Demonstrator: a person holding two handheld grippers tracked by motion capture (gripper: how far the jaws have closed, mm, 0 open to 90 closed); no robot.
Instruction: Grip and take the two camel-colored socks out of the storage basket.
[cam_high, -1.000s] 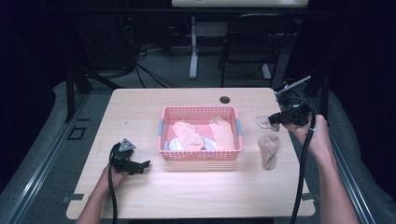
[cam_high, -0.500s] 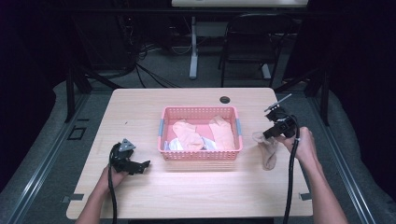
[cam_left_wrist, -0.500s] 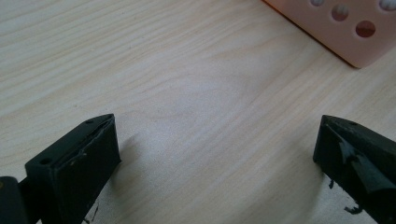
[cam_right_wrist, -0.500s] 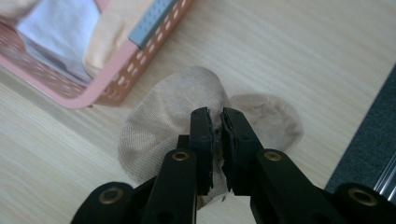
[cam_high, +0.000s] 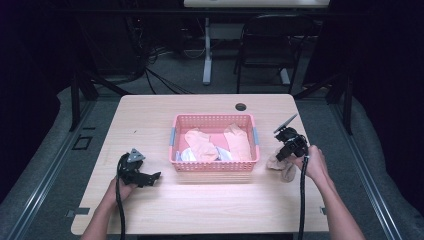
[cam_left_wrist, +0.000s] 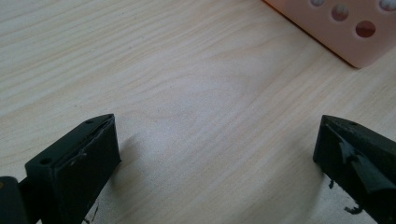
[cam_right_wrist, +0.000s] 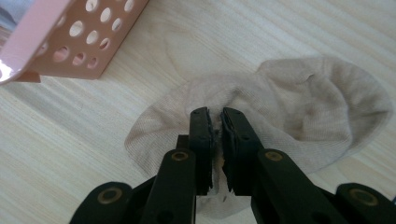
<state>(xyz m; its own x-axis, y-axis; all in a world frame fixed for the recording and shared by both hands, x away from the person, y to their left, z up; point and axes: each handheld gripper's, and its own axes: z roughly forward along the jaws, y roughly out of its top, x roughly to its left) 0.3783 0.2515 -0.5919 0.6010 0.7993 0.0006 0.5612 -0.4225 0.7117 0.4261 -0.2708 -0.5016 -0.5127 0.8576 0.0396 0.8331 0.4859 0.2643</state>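
From the high view we see a wooden table (cam_high: 210, 210) with a pink basket (cam_high: 214, 165) in the middle. Peach and pale socks lie inside it. Our left gripper (cam_high: 142, 176) rests low on the table, well apart from the basket on its left side. Our right gripper (cam_high: 284, 150) is down on a beige sock (cam_high: 284, 168) that lies on the table just beside the basket's right end. A small dark hole (cam_high: 240, 107) sits near the far edge of the table.

In the left gripper view, the two black jaws stand wide apart with bare wood between them. They hold nothing. One corner of the pink basket (cam_left_wrist: 345, 28) peeks in at the top right.

In the right gripper view, the right gripper (cam_right_wrist: 215, 122) has its jaws squeezed almost together on a fold of the beige sock (cam_right_wrist: 303, 107). The sock bunches up around the tips, so we think it is pinched. The basket (cam_right_wrist: 70, 37) wall with its round holes is near, up on the left.

What could go wrong? We only pinch a small bit of soft cloth. If we lift fast, the sock might slip out and drop. It hangs loose too, so it could catch on the basket rim and fall outside.
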